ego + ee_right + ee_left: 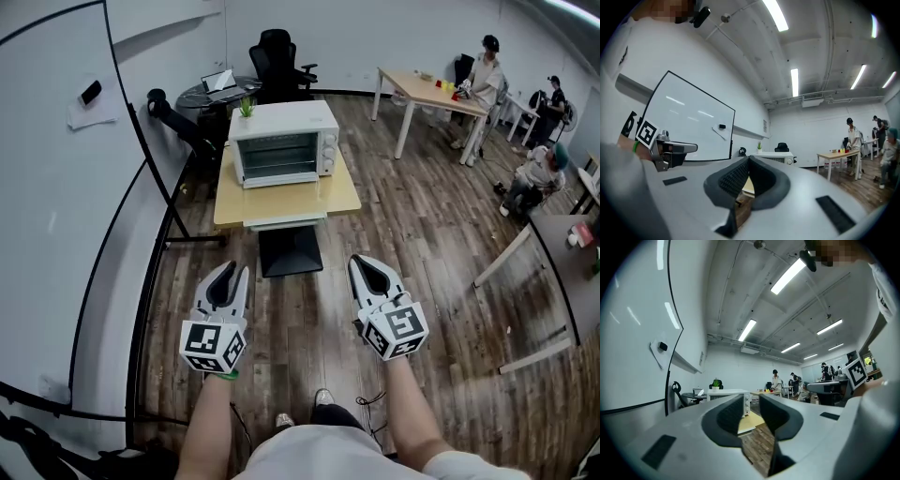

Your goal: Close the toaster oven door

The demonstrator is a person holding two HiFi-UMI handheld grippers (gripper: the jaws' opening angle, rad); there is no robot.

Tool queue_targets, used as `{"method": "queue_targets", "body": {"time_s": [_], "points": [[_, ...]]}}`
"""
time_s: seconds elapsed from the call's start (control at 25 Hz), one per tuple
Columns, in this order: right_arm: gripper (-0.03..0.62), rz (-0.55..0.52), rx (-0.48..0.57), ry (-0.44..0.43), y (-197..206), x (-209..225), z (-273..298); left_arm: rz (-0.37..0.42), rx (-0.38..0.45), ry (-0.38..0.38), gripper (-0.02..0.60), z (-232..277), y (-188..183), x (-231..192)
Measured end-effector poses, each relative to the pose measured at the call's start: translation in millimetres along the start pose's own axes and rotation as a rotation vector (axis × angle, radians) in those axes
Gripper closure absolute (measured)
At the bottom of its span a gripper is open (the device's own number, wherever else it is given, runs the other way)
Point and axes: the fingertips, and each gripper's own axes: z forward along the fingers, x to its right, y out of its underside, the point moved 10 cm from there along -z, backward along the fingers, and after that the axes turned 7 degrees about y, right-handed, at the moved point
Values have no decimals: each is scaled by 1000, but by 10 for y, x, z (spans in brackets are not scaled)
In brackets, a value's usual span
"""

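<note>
Head view: toaster oven [281, 145] sat on a small yellow tabletop [349, 199], well ahead of both grippers, its glass door upright against the front. Left gripper [232, 274] hung over the wood floor [309, 314], fingers [727, 417] a narrow gap apart, nothing between. Right gripper [362, 264] was alongside, fingers [733, 180] closed together, empty.

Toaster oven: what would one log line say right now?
toaster oven: on yellow table, ahead, untouched | left gripper: slightly open, empty | right gripper: shut, empty
</note>
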Motion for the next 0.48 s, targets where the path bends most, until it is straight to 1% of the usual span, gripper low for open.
{"method": "queue_targets", "body": {"time_s": [0.04,0.08,0.16,0.24,0.32,0.48], "points": [[594,2,-1,-2,6,35,26,-7,3,3,441,52,2,-3],[594,3,-1,-4,11,71,56,-13,3,4,386,107,3,-8],[594,4,-4,-8,20,147,119,-20,2,0,327,220,8,-20],[594,6,-6,-12,33,224,175,-20,-3,-4,290,332,18,-21],[594,9,-7,-17,50,299,221,-11,-4,-13,268,431,28,-6],[594,9,-3,-31,72,437,308,3,1,-41,247,607,37,24]]}}
